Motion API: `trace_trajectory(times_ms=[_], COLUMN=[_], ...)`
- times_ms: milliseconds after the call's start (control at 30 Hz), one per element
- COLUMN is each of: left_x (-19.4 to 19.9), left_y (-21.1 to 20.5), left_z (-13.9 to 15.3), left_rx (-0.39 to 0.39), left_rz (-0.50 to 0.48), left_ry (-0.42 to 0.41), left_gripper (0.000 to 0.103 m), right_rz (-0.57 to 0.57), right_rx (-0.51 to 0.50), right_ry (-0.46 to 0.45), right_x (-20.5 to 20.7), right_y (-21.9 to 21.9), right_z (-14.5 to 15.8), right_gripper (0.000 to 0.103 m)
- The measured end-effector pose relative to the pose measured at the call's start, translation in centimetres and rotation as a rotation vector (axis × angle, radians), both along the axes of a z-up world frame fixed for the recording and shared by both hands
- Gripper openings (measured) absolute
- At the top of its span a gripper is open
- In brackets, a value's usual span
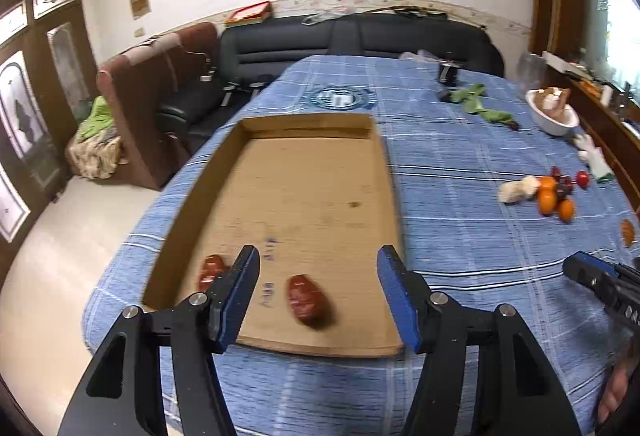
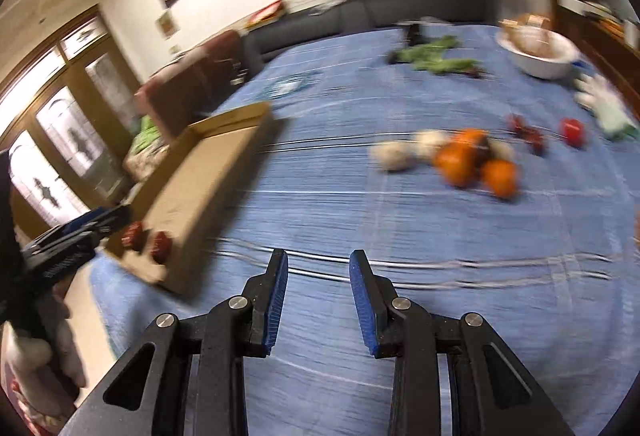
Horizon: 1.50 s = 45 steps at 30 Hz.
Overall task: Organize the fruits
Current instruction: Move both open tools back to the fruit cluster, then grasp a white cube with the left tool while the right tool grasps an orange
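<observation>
A shallow cardboard tray (image 1: 316, 140) lies on the blue striped tablecloth. Two red dates lie in its near end, one (image 1: 306, 300) between my left fingers' line and one (image 1: 210, 270) beside the left finger. My left gripper (image 1: 318, 288) is open and empty above the tray's near edge. A pile of small oranges (image 1: 550, 198), dark red fruits (image 1: 562, 184), a red tomato (image 1: 583, 178) and pale lumps (image 1: 518, 190) lies to the right. My right gripper (image 2: 319, 274) is open and empty over bare cloth; the pile of oranges (image 2: 466, 158) is ahead and the tray (image 2: 208, 172) to its left.
A white bowl (image 1: 550, 116), green leaves (image 1: 478, 102), a white glove (image 1: 594, 156) and a dark small object (image 1: 447, 71) sit at the table's far right. One orange-brown fruit (image 1: 627, 232) lies near the right edge. Sofas stand beyond the table.
</observation>
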<state>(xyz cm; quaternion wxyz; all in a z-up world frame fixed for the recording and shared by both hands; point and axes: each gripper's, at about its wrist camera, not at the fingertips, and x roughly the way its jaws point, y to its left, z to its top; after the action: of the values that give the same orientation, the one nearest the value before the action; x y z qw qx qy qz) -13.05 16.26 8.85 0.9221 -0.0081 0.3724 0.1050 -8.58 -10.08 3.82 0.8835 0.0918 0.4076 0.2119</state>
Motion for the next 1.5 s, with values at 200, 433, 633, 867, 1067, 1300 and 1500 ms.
trace_trajectory(times_ms=[200, 433, 633, 867, 1067, 1300, 1500], left_x=[2.3, 5.2, 10.2, 15.6, 18.1, 19.0, 18.5], left_y=[-3.3, -6.9, -9.8, -12.9, -15.5, -17.4, -17.5], left_z=[-0.5, -2.0, -3.3, -5.7, -7.9, -8.3, -8.1], left_rx=[-0.056, -0.121, -0.140, -0.146, -0.091, -0.046, -0.031], left_rz=[-0.102, -0.206, -0.289, -0.407, -0.487, -0.526, -0.495], left_ry=[0.026, 0.084, 0.107, 0.167, 0.211, 0.209, 0.192], left_gripper=[0.062, 0.062, 0.062, 0.062, 0.061, 0.062, 0.033], right_rz=[-0.141, -0.190, -0.116, -0.092, -0.079, -0.076, -0.084], right_rx=[-0.014, -0.013, -0.049, -0.103, -0.106, -0.126, -0.154], right_ry=[0.017, 0.028, 0.039, 0.051, 0.055, 0.047, 0.039], right_x=[1.0, 3.7, 7.0, 9.3, 10.1, 10.8, 10.8], right_y=[-6.8, -9.6, -7.4, -6.2, -5.9, -5.0, -4.5], right_z=[-0.2, -0.7, -1.3, -2.9, -3.4, -3.5, -3.5], right_gripper=[0.035, 0.035, 0.037, 0.037, 0.037, 0.037, 0.036])
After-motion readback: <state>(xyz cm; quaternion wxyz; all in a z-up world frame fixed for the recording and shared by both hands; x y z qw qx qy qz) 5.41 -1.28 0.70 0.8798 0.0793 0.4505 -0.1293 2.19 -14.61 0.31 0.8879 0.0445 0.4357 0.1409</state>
